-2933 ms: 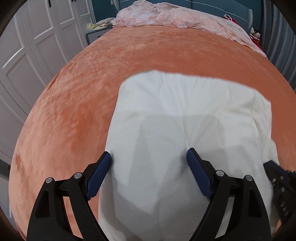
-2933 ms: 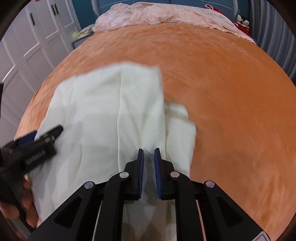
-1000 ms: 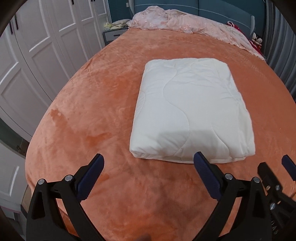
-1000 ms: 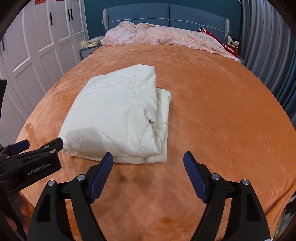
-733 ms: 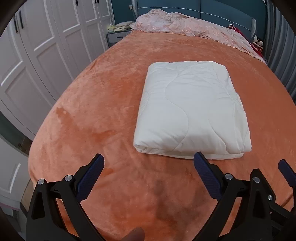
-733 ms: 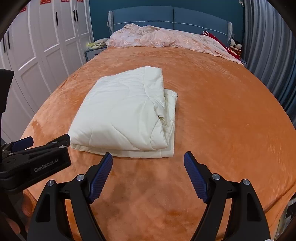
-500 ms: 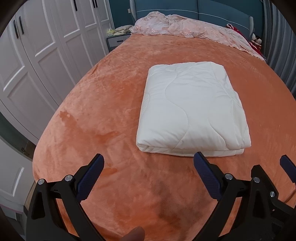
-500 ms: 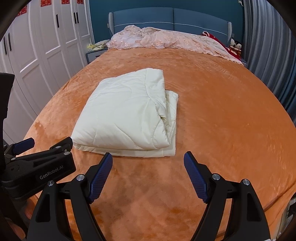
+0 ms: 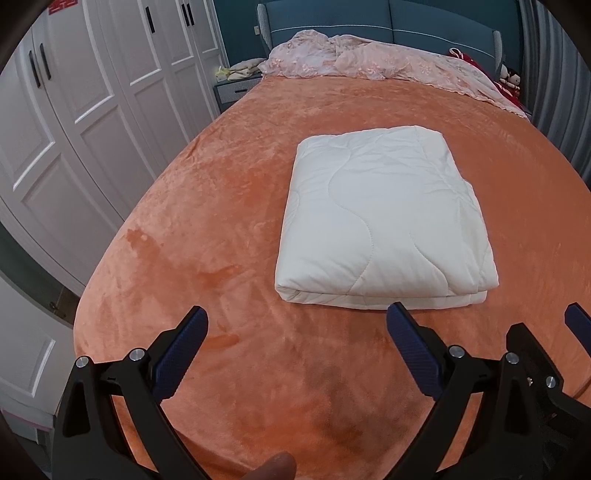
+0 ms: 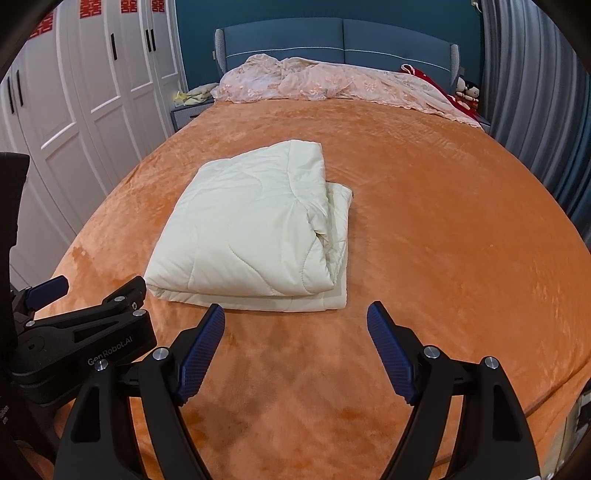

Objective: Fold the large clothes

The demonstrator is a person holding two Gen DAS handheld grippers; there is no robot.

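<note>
A cream quilted cover (image 9: 384,225) (image 10: 255,229) lies folded into a thick rectangle on the orange bed cover (image 9: 221,206) (image 10: 443,221). My left gripper (image 9: 297,317) hangs open above the bed's near edge, short of the bundle, with nothing between its blue pads (image 9: 181,350). My right gripper (image 10: 295,314) is open too, just in front of the bundle's near edge and clear of it. Each gripper shows at the side of the other's view: the right gripper (image 9: 570,325) at the far right, the left gripper (image 10: 96,306) at the left.
A pink lace cover (image 10: 332,83) lies bunched at the blue headboard (image 10: 332,35). White wardrobe doors (image 9: 74,122) line the left side, with a bedside table (image 9: 231,88) beyond. Grey curtains (image 10: 535,92) hang on the right. A fingertip (image 9: 273,467) shows at the bottom edge.
Both grippers have drawn back and up from the folded cover, so it looks smaller and further off. Earlier the right gripper was shut on the cloth; both jaws now stand wide.
</note>
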